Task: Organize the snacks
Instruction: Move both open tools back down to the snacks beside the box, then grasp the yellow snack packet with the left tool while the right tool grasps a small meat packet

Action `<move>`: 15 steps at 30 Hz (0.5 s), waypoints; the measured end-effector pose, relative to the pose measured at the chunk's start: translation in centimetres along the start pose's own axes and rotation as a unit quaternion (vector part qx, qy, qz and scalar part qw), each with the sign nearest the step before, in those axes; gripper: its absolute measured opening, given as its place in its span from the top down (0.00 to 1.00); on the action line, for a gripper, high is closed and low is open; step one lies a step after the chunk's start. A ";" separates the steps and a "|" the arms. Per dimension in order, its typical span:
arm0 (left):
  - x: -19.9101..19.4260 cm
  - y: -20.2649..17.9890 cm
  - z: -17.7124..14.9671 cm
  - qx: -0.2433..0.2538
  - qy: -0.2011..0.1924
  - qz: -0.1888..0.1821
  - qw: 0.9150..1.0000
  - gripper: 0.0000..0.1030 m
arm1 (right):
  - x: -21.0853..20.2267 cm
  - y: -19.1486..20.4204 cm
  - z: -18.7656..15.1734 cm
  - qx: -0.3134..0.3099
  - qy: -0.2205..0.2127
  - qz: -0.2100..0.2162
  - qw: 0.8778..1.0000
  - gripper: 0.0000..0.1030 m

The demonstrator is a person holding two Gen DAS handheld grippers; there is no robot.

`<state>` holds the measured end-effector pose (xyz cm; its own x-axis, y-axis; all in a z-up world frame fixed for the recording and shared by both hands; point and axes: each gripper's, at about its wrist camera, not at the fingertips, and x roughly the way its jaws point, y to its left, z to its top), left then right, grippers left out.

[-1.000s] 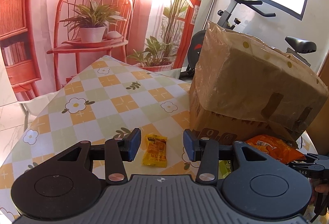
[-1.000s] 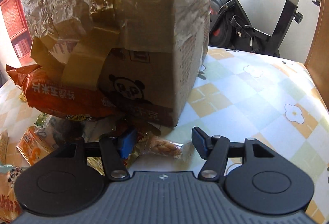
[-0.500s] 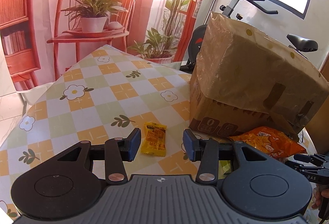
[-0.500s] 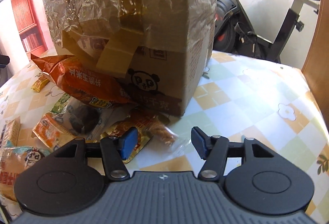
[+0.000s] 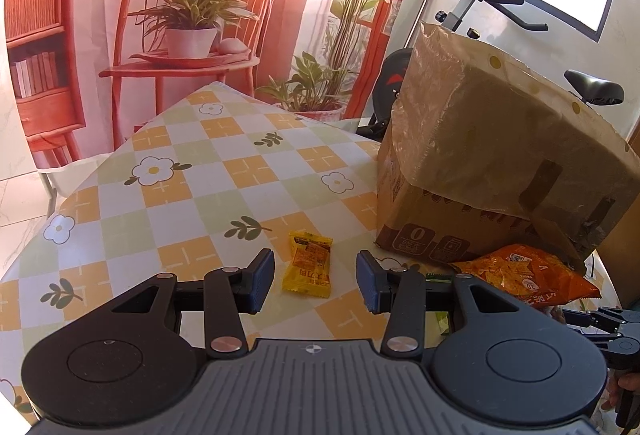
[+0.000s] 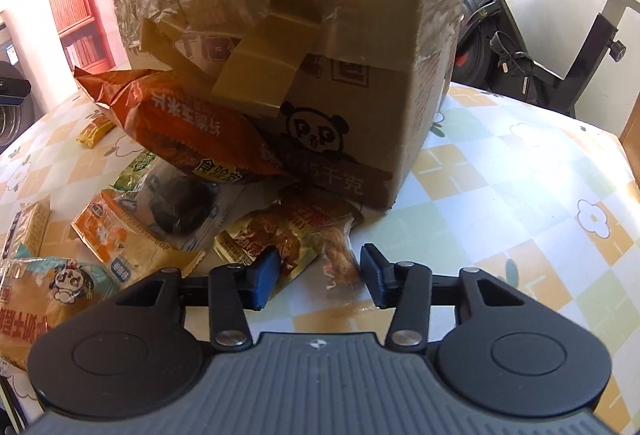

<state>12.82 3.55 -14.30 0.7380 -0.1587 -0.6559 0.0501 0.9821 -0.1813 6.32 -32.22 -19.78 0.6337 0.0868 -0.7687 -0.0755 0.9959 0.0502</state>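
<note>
My left gripper [image 5: 316, 285] hangs open over the checked tablecloth. A small yellow snack packet [image 5: 308, 269] lies flat just ahead of its pads, untouched. My right gripper [image 6: 319, 281] has its jaws closing around a twisted pastry in a clear wrapper [image 6: 340, 259]. The pastry lies close to the right pad and the left pad stands apart from it. A heap of snacks lies to its left: an orange chip bag [image 6: 192, 127] leaning on the box, a red-brown packet [image 6: 280, 235], and an orange-yellow packet [image 6: 120, 235]. The chip bag [image 5: 528, 275] also shows in the left wrist view.
A big taped cardboard box [image 6: 320, 35] under crinkled film stands mid-table, right behind the heap; the box [image 5: 500, 155] fills the right of the left wrist view. An exercise bike [image 6: 560, 55] stands beyond the table's far edge. A panda bread packet [image 6: 48, 287] lies near the front-left edge.
The right gripper's jaws have narrowed around the wrapped pastry, and its view has tilted to show more of the snack heap. The left gripper stays open over the yellow packet.
</note>
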 end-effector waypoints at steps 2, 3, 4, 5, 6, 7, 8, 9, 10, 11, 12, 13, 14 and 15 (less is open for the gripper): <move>0.2 0.0 -0.2 0.000 0.002 -0.001 1.000 0.55 | -0.3 0.1 -0.6 0.017 -0.010 -0.009 1.000 0.80; 0.3 0.0 -0.2 0.000 0.003 -0.001 1.000 0.55 | -0.4 0.0 -0.7 0.026 -0.014 -0.015 0.999 0.80; 0.3 0.0 -0.3 0.000 0.004 0.000 1.000 0.55 | -0.6 0.0 -1.1 0.041 -0.018 -0.018 0.999 0.80; 0.4 0.0 -0.4 0.002 0.006 0.001 1.000 0.55 | -0.7 -0.1 -1.2 0.052 -0.022 -0.019 0.998 0.80; 0.5 0.1 -0.5 0.004 0.007 0.003 1.000 0.55 | -0.8 -0.1 -1.3 0.059 -0.026 -0.022 0.998 0.80; 0.6 0.1 -0.5 0.006 0.008 0.005 1.000 0.55 | -1.0 0.0 -1.3 0.063 -0.030 -0.026 0.997 0.80; 0.8 0.2 -0.6 0.007 0.011 0.008 1.000 0.55 | -1.0 0.0 -1.3 0.066 -0.034 -0.026 0.997 0.80; 0.9 0.4 -0.7 0.007 0.013 0.009 1.000 0.55 | -1.0 -0.1 -1.4 0.071 -0.038 -0.023 0.996 0.80; 1.1 0.5 -0.7 0.007 0.015 0.010 1.000 0.55 | -1.0 0.0 -1.5 0.076 -0.041 -0.022 0.996 0.80; 1.2 0.7 -0.7 0.007 0.018 0.010 1.000 0.55 | -1.0 0.1 -1.7 0.078 -0.046 -0.024 0.996 0.80; 1.4 0.8 -0.7 0.008 0.019 0.010 1.000 0.55 | -1.0 0.2 -1.9 0.077 -0.054 -0.027 0.995 0.80; 1.6 1.0 -0.7 0.012 0.021 0.009 1.000 0.55 | -1.0 0.3 -2.4 0.076 -0.062 -0.030 0.995 0.80; 1.9 1.1 -0.6 0.018 0.024 0.008 1.000 0.55 | -1.1 0.4 -2.6 0.073 -0.068 -0.032 0.995 0.80; 2.2 1.3 -0.5 0.022 0.027 0.007 0.999 0.54 | -1.2 0.4 -2.7 0.072 -0.070 -0.035 0.994 0.80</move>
<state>14.19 4.40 -16.35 0.7011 -0.1482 -0.6975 0.0696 0.9877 -0.1399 3.42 -31.95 -20.56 0.7351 0.0099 -0.6779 0.0771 0.9922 0.0982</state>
